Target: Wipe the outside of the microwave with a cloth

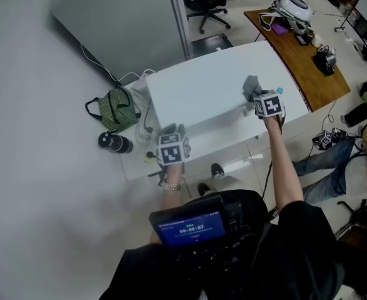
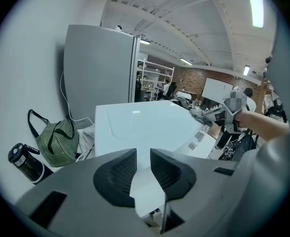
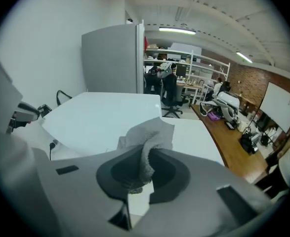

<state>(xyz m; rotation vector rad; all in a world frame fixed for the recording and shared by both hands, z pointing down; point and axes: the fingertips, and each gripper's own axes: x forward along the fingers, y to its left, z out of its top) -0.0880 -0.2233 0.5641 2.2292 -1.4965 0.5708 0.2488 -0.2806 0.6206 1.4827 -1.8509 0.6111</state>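
Observation:
A white microwave [image 1: 208, 95] stands on a white table [image 1: 236, 150], seen from above in the head view. My right gripper [image 1: 267, 105] hovers over its right end, shut on a grey cloth [image 1: 252, 87] that bunches up out of the jaws [image 3: 147, 137]. The cloth hangs just above the microwave's top [image 3: 100, 120]. My left gripper [image 1: 170, 147] is at the microwave's near left corner, its jaws a narrow gap apart with nothing between them [image 2: 143, 157]. Ahead of it lies the microwave's top [image 2: 145, 122].
A green striped bag [image 1: 113, 110] and a black bottle [image 1: 114, 143] sit on the floor left of the table. A grey cabinet [image 1: 120, 17] stands behind. A wooden desk [image 1: 302, 55] with gear lies to the right, and a person's legs [image 1: 330, 161] are on the floor there.

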